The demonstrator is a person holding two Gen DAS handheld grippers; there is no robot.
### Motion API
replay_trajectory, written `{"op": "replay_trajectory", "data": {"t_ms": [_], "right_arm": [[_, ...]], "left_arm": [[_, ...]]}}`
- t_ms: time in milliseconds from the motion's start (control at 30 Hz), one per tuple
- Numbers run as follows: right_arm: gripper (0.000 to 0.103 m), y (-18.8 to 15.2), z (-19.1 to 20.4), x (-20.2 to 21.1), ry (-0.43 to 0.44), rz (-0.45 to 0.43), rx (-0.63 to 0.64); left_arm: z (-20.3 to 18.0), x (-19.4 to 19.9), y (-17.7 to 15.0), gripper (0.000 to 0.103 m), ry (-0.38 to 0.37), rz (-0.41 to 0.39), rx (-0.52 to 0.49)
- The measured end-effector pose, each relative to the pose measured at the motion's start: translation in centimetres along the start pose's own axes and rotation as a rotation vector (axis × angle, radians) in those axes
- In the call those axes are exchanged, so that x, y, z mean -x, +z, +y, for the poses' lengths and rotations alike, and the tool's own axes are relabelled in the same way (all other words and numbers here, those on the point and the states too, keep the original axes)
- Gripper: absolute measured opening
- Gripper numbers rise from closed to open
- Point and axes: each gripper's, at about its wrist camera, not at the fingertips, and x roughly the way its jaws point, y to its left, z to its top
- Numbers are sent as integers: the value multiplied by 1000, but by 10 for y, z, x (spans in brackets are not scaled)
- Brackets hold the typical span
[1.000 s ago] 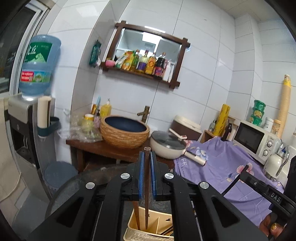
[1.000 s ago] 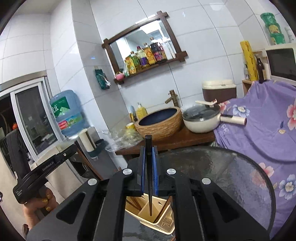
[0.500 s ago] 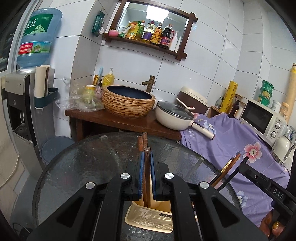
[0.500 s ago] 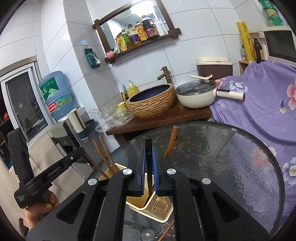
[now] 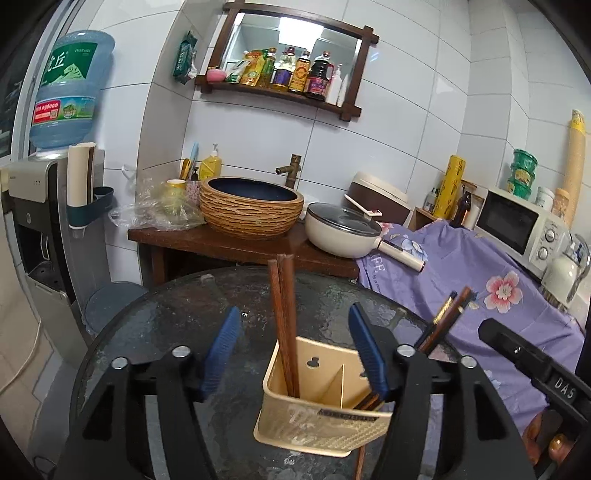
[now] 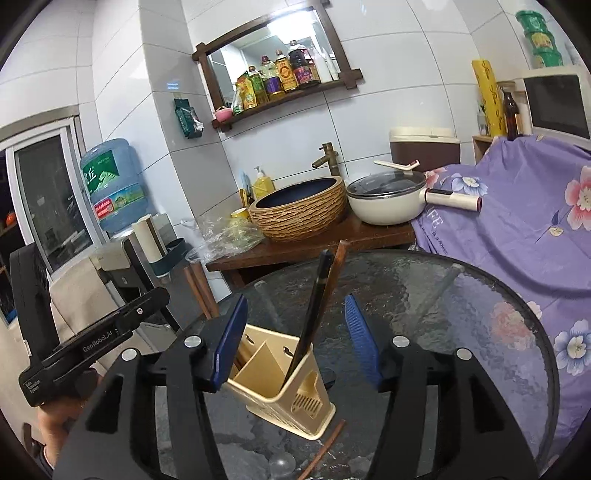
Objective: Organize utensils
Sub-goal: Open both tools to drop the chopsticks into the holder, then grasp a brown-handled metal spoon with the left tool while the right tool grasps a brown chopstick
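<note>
I see my left gripper [image 5: 293, 349] with its blue jaws wide apart, holding nothing. My right gripper [image 6: 295, 341] is wide apart too and holds nothing. The tan plastic utensil holder [image 5: 317, 424] stands on the round dark glass table [image 5: 177, 321]. Two brown wooden chopsticks [image 5: 284, 317] stand in its left part. One brown wooden chopstick [image 6: 321, 448] lies on the table beside the holder.

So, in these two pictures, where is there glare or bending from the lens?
Left wrist view: the mirror reflects a bright ceiling light, and the wall tile lines curve strongly. Right wrist view: the same mirror shines bright, the glass table shows pale sheen, and the dark corners come from the fisheye.
</note>
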Motion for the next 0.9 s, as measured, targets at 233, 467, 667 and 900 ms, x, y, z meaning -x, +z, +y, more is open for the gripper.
{"op": "replay_trajectory", "data": {"t_ms": [233, 467, 667, 900], "right_arm": [[57, -40, 4, 10, -14, 77, 54], [57, -107, -11, -20, -76, 299, 67], [55, -151, -26, -47, -97, 465, 28], [47, -169, -22, -64, -117, 536, 37]], "left_arm": [[-12, 18, -55, 77, -5, 80, -144], [-19, 32, -136, 67, -7, 231, -291], [-14, 37, -182, 52, -71, 343, -288], [-18, 35, -206, 51, -106, 385, -288]]}}
